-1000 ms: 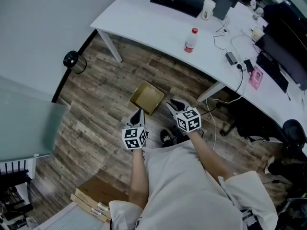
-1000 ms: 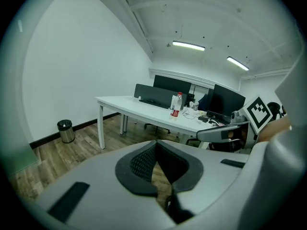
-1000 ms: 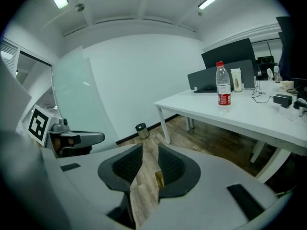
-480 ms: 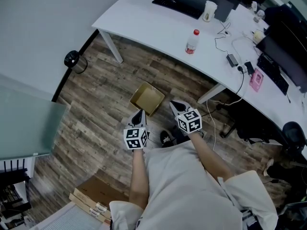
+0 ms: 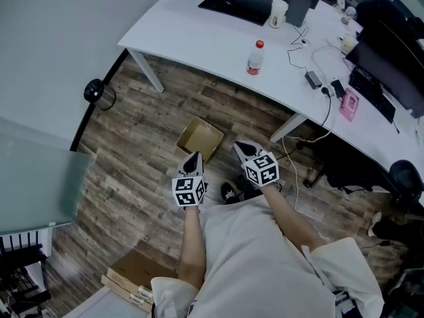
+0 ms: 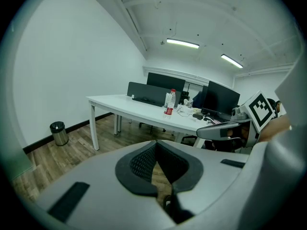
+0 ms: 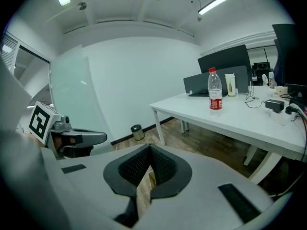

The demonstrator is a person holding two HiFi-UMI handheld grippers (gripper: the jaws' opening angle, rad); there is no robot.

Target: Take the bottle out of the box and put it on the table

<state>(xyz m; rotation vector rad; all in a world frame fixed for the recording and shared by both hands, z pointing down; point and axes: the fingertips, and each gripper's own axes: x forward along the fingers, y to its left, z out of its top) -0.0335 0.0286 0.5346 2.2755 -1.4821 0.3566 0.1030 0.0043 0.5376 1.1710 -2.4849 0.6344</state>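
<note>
A clear bottle (image 5: 255, 57) with a red cap and red label stands upright on the white table (image 5: 192, 35). It shows too in the left gripper view (image 6: 170, 102) and the right gripper view (image 7: 215, 97). An open brown cardboard box (image 5: 201, 138) lies on the wooden floor, and nothing shows inside it. My left gripper (image 5: 193, 159) (image 6: 156, 145) and right gripper (image 5: 240, 146) (image 7: 151, 147) hover just short of the box, close to my body. Both are shut with nothing between their jaws.
A white cup (image 5: 278, 12), a keyboard, monitors and cables (image 5: 318, 78) share the table. A small round bin (image 5: 96, 91) stands by the wall at left. Flat cardboard boxes (image 5: 136, 273) lie near my feet. An office chair (image 5: 404, 177) is at the right.
The head view has swung a little, so table and box sit slightly left and higher. Both grippers stay by the box; the bottle has not moved.
</note>
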